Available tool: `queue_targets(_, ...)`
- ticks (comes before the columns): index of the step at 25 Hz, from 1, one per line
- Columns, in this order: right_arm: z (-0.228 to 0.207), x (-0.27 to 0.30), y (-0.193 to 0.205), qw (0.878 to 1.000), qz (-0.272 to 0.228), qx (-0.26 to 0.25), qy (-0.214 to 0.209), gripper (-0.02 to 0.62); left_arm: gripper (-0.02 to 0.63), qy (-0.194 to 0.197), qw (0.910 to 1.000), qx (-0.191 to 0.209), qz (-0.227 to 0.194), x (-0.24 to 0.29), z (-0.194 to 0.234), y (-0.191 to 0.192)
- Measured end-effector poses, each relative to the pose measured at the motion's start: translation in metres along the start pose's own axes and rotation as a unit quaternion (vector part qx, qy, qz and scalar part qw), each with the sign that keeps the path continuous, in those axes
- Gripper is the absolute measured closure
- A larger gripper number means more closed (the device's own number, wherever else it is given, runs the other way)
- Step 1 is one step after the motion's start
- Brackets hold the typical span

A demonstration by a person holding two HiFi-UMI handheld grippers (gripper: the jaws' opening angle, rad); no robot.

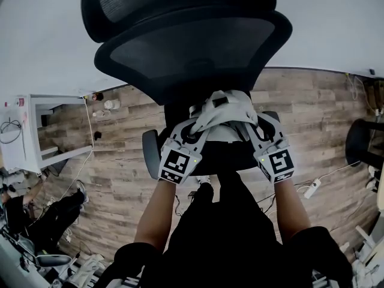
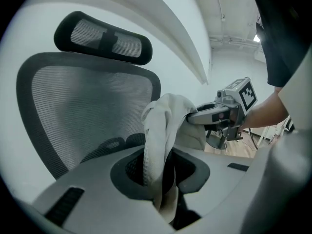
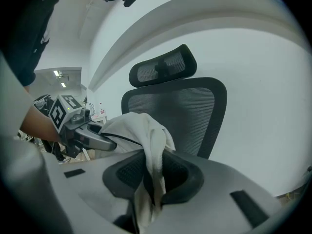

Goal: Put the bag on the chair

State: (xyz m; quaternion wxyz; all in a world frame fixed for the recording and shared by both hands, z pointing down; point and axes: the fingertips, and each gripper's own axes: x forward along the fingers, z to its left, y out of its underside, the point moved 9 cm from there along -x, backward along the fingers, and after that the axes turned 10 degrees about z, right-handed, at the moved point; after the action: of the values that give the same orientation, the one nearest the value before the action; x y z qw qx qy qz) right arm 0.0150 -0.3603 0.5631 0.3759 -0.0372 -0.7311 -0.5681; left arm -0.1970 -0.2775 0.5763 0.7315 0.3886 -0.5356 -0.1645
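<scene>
Pale wood-plank floor point(image 1: 120, 161) and a plain white wall point(image 1: 336, 23) fill most of the head view. Against them stands a black mesh office chair point(image 1: 192, 53) with a separate mesh headrest, the front of its backrest turned towards the person. The seat is largely covered from above by the tools and what they carry. At the far left is a white desk unit point(image 1: 27, 131).

A crumpled white cloth bag point(image 1: 225, 110) hangs between the two tools in front of the lower backrest and over the seat. Whether it already touches the seat cannot be told. It is bunched into a soft mound on top, with one end trailing down into each tool's jaws.

The left gripper point(image 1: 195, 128) has its jaws drawn almost together, pinching a fold at the bag's left end. In its own view the fabric runs down between the dark pads. The right gripper point(image 1: 255, 128) mirrors it — jaws nearly closed, nipping the right end of the cloth. The two tools sit close together, angled inwards towards each other (marker cubes nearest the person's bare forearms).

On the floor to the right lies a small white power strip point(image 1: 312, 188) — well apart from the chair.
</scene>
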Motion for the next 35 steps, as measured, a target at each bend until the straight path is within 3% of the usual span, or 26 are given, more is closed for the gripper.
queue_targets(9,0.001,0.032,-0.011,0.999,-0.030,-0.021,0.002,0.491,0.511,-0.052,0.9985,-0.014,0.000,0.007,0.028,0.003)
queue_targets(14,0.003,0.034,-0.012,0.999,-0.010,-0.025,0.020,0.477,0.501,-0.069,0.9970,-0.030,-0.014,0.008,0.030,0.006)
queue_targets(16,0.003,0.035,-0.012,0.999,-0.008,-0.030,0.023,0.437,0.493,-0.072,0.9966,-0.037,-0.016,0.009,0.031,0.007)
queue_targets(17,0.002,0.036,-0.010,0.999,-0.007,-0.033,0.027,0.385,0.473,-0.069,0.9967,-0.040,-0.016,0.012,0.031,0.008)
queue_targets(19,-0.001,0.037,-0.006,0.999,-0.003,-0.038,0.034,0.288,0.349,-0.062,0.9969,-0.047,-0.011,0.018,0.033,0.009)
queue_targets(23,0.001,0.029,-0.002,0.999,-0.002,-0.013,0.034,0.237,0.233,-0.061,0.9971,-0.045,-0.003,0.019,0.033,0.009)
queue_targets(28,0.020,0.010,-0.009,0.999,-0.011,-0.003,0.031,0.205,0.185,-0.074,0.9959,-0.047,-0.021,-0.003,0.026,0.006)
queue_targets(35,0.043,-0.022,-0.031,0.997,-0.040,-0.029,0.051,0.195,0.181,-0.088,0.9939,-0.032,-0.059,-0.053,0.019,-0.006)
